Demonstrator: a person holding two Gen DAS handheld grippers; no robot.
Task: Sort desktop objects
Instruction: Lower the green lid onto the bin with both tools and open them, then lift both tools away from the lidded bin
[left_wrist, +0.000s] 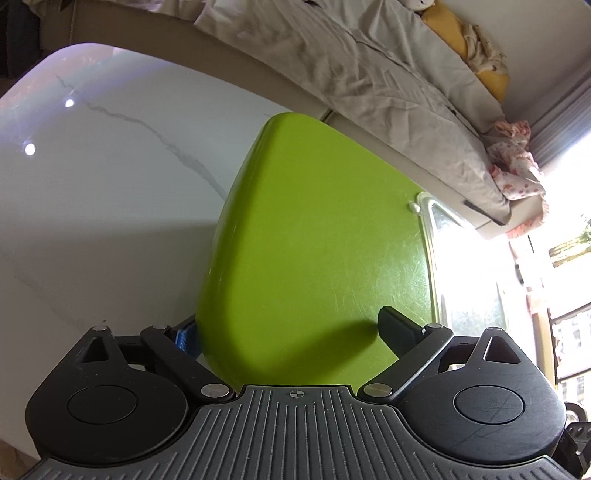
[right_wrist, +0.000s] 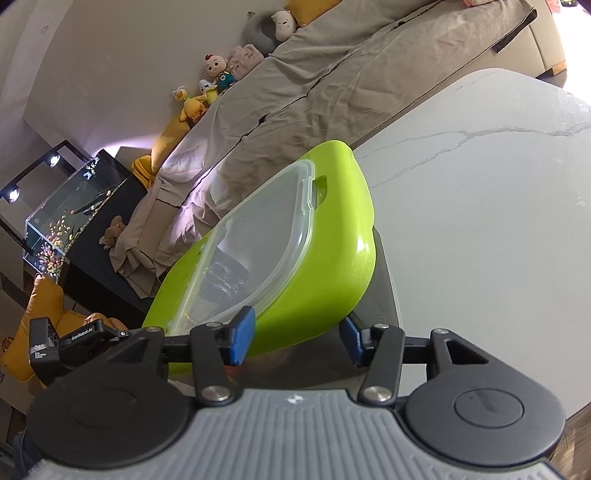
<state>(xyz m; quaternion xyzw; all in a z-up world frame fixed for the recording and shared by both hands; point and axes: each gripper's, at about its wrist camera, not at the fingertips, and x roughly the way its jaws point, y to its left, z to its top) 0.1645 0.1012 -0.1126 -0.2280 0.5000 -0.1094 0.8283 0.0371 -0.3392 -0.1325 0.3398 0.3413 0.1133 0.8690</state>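
**A:** Left wrist view first. Where's the green tub (left_wrist: 314, 229)?

**B:** Right in front of the left gripper (left_wrist: 291, 332), filling the middle of the picture. The white marble table (left_wrist: 110, 206) lies to the tub's left, and a bed with crumpled beige sheets (left_wrist: 351, 74) runs behind it.

**A:** And the tongs?

**B:** Spread wide, straddling the tub's near wall. The blue-padded finger (left_wrist: 183, 338) sits outside the tub, half hidden by its edge. The black finger (left_wrist: 399, 332) hangs over the green surface and casts a shadow on it. A clear plastic container (left_wrist: 443, 258) lies at the tub's right side.

**A:** Right wrist view?

**B:** The tub (right_wrist: 332, 236) looks tilted, with a dark shadow beneath it on the table (right_wrist: 480, 221). The clear container (right_wrist: 258, 236) rests inside the tub. Plush toys (right_wrist: 218, 74) line the wall beyond the tub, and a glass aquarium (right_wrist: 66, 206) stands off to its left.

**A:** The right gripper (right_wrist: 295, 336)?

**B:** Half spread around the tub's near rim, one blue pad (right_wrist: 242, 334) against the inner side and the other just beside the outer wall. I can't tell whether they pinch it.
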